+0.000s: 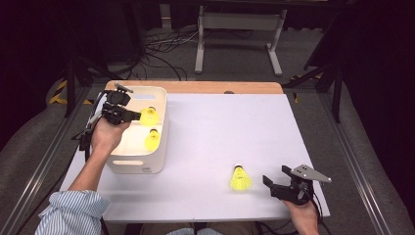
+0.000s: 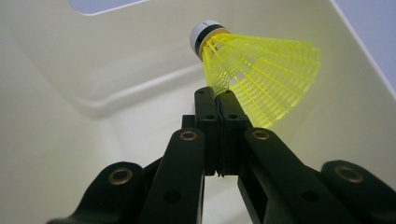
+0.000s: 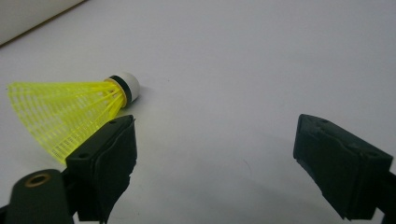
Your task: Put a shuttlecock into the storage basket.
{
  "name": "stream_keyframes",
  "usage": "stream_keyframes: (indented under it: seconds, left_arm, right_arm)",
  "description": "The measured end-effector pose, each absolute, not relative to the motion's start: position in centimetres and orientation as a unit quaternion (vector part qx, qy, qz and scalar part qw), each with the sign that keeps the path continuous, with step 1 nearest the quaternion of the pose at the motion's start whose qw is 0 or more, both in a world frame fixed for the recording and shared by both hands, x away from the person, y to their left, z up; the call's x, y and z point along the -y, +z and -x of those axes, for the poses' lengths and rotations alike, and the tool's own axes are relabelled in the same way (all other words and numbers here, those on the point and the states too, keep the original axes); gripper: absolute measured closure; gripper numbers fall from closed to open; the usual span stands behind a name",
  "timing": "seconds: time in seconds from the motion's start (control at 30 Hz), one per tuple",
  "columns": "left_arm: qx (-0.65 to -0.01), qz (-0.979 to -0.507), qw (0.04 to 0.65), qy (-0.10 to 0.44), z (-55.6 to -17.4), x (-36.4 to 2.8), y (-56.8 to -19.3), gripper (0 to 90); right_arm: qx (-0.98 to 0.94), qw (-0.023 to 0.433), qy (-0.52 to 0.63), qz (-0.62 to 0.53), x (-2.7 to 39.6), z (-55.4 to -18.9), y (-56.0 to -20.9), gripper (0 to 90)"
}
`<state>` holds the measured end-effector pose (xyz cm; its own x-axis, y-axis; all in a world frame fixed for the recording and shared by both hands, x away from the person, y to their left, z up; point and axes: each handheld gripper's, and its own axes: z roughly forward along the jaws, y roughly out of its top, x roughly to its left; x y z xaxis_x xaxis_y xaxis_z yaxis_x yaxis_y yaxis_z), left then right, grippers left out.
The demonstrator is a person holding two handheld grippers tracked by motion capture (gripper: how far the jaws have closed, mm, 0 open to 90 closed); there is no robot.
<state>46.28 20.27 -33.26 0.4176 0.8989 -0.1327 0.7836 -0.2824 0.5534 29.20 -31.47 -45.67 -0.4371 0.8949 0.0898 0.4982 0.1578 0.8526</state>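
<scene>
My left gripper point(image 1: 133, 116) is inside the white bin point(image 1: 135, 165), shut on the skirt edge of a yellow shuttlecock point(image 1: 149, 116). In the left gripper view the jaws meet point(image 2: 218, 95) on the yellow mesh of that shuttlecock point(image 2: 266, 74), with its white cork up and left, above the bin's floor point(image 2: 93, 74). A second yellow shuttlecock point(image 1: 152, 140) lies in the bin. A third shuttlecock point(image 1: 240, 178) lies on the table, just left of my open right gripper point(image 1: 275, 181). In the right gripper view this shuttlecock point(image 3: 70, 114) sits beside the left jaw, outside the gap point(image 3: 215, 135).
The table is white point(image 1: 220, 127) with a wooden strip along its far edge point(image 1: 195, 87). The bin stands at the table's left side; its corner point(image 3: 28, 14) appears at the top left of the right gripper view. Table legs and cables lie on the floor beyond.
</scene>
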Motion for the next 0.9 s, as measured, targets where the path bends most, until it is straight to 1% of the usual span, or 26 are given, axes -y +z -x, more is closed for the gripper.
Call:
stream_keyframes:
  seconds: [0.37, 0.9]
  left_arm:
    - [-0.539, -0.797, 0.26, 0.085, -47.3, -19.9, -34.3, 89.3]
    - [-0.541, -0.801, 0.243, 0.082, -47.8, -19.4, -35.0, 89.1]
  right_arm:
    - [-0.726, 0.225, 0.438, -0.48, 31.5, -29.2, -45.7, 14.0]
    - [-0.727, 0.224, 0.437, -0.48, 31.5, -29.3, -45.7, 14.0]
